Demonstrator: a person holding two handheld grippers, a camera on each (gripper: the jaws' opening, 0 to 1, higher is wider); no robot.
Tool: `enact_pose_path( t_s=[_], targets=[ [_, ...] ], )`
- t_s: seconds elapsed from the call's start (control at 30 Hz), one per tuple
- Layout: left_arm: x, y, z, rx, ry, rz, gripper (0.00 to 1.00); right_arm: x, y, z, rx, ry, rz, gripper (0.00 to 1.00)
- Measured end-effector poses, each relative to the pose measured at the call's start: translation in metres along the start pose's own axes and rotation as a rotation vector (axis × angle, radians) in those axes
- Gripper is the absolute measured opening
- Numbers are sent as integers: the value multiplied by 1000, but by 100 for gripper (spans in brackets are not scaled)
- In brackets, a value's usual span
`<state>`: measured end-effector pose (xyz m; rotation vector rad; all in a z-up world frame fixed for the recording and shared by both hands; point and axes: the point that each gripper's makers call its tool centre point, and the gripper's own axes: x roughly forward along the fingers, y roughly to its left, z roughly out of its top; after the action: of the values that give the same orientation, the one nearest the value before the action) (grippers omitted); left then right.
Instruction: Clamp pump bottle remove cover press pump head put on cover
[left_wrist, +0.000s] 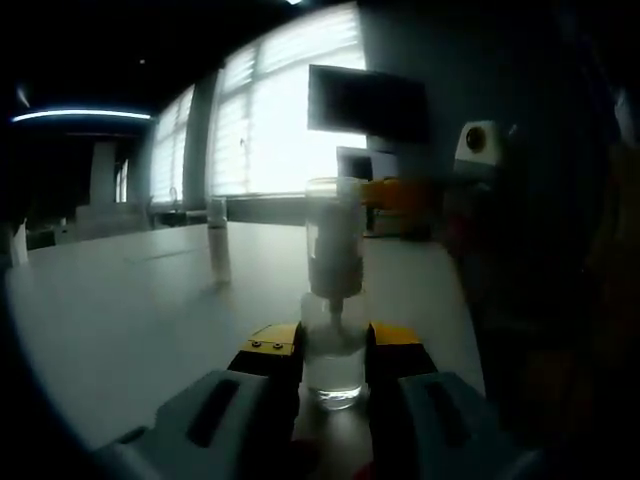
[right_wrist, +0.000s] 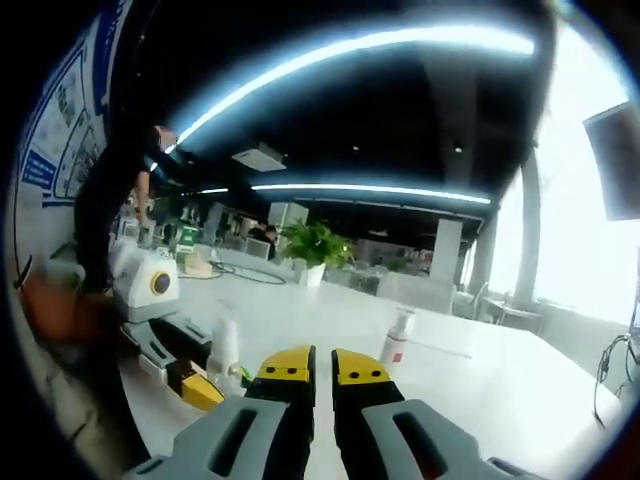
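Left tool (left_wrist: 335, 352) clamps the upright clear plastic pump bottle (left_wrist: 335, 300) at lower centre; right tool (right_wrist: 311, 372), jaws together, sits apart.

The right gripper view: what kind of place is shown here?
Probably an open-plan office or lab. Long white tables run through a large room under strip ceiling lights, with a potted plant and tall bright windows.

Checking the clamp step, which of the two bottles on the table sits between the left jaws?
The clear pump bottle with its cover on, standing upright between the left gripper jaws. The slimmer bottle stands apart, farther back.
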<state>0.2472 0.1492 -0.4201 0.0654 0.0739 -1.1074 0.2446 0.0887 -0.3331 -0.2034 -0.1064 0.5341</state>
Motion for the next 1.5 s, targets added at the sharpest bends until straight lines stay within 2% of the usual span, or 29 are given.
enact_pose_path(
  t_s=[0.2, 0.37, 0.47, 0.57, 0.67, 1.03, 1.27, 1.5],
  targets=[
    [0, 1, 0, 0, 0, 4, 16, 0, 3, 9, 38, -13, 2, 2],
    [0, 1, 0, 5, 0, 5, 16, 0, 9, 10, 5, -12, 9, 2],
    [0, 1, 0, 3, 0, 5, 16, 1, 16, 15, 11, -23, 36, 2],
    [-1, 2, 0, 4, 0, 6, 16, 2, 28, 24, 100, -59, 86, 7],
    [-1, 2, 0, 4, 0, 6, 16, 2, 37, 28, 107, -72, 122, 12],
    [-1, 2, 0, 5, 1, 7, 16, 9, 65, 36, 118, -86, 195, 16],
    [0, 1, 0, 4, 1, 7, 16, 18, 77, 30, 112, -61, 216, 18],
    [-1, 1, 0, 6, 2, 8, 16, 27, 74, 27, 129, -40, 240, 20]
  ],
)
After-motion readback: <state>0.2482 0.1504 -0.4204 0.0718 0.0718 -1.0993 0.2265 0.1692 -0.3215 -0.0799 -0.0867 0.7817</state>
